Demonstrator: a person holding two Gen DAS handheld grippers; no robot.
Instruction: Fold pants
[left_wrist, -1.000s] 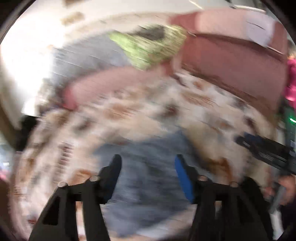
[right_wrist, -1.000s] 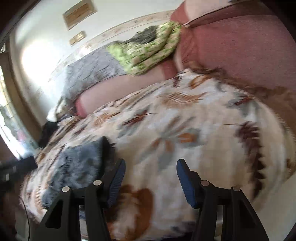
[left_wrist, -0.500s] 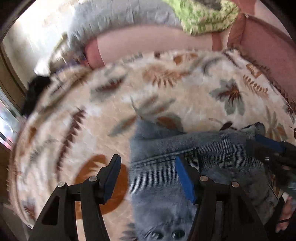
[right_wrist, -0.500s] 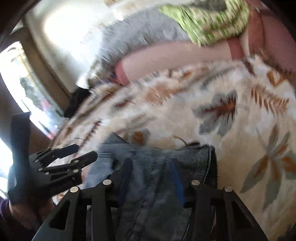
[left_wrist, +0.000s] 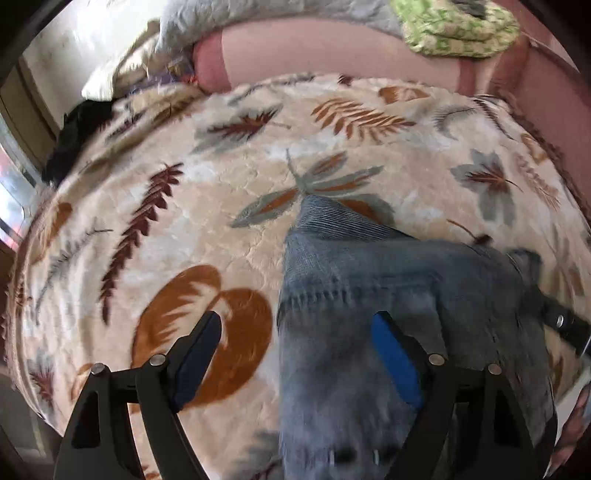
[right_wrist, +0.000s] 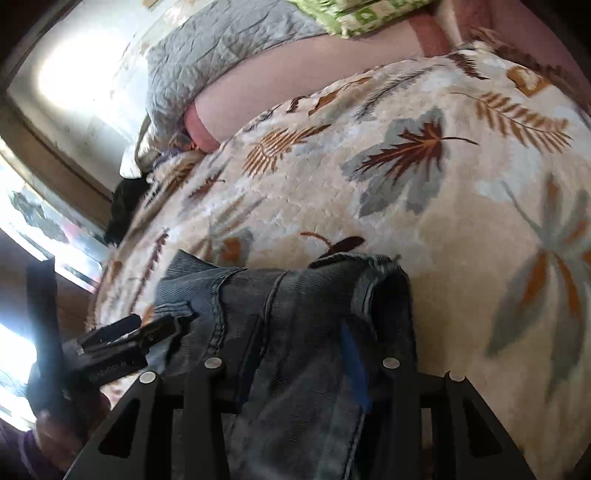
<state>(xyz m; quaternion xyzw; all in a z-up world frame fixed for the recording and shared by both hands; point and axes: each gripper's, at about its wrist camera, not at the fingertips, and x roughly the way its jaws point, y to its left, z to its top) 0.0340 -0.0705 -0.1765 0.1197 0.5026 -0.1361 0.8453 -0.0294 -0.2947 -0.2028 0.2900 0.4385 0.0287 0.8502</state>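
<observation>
Blue denim pants (left_wrist: 388, 288) lie bunched on a cream leaf-patterned blanket (left_wrist: 184, 221); they also show in the right wrist view (right_wrist: 295, 314). My left gripper (left_wrist: 295, 354) is open, its jaws astride the pants' left edge, right finger over denim, left finger over blanket. My right gripper (right_wrist: 299, 365) has its jaws narrowed on a thick fold of the pants, with denim bunched between them. The right gripper's tip shows at the right edge of the left wrist view (left_wrist: 561, 321). The left gripper shows at the lower left of the right wrist view (right_wrist: 122, 343).
A pink bolster (left_wrist: 332, 48) runs along the blanket's far edge, with a grey quilt (right_wrist: 221, 44) and a green patterned cloth (left_wrist: 458, 26) on it. A dark garment (left_wrist: 74, 136) lies at the far left. A window (right_wrist: 22, 240) is at the left.
Both grippers came down onto the pants. The right gripper narrowed from wide open onto a denim fold. The left gripper stayed open and shifted closer over the pants' left edge.
</observation>
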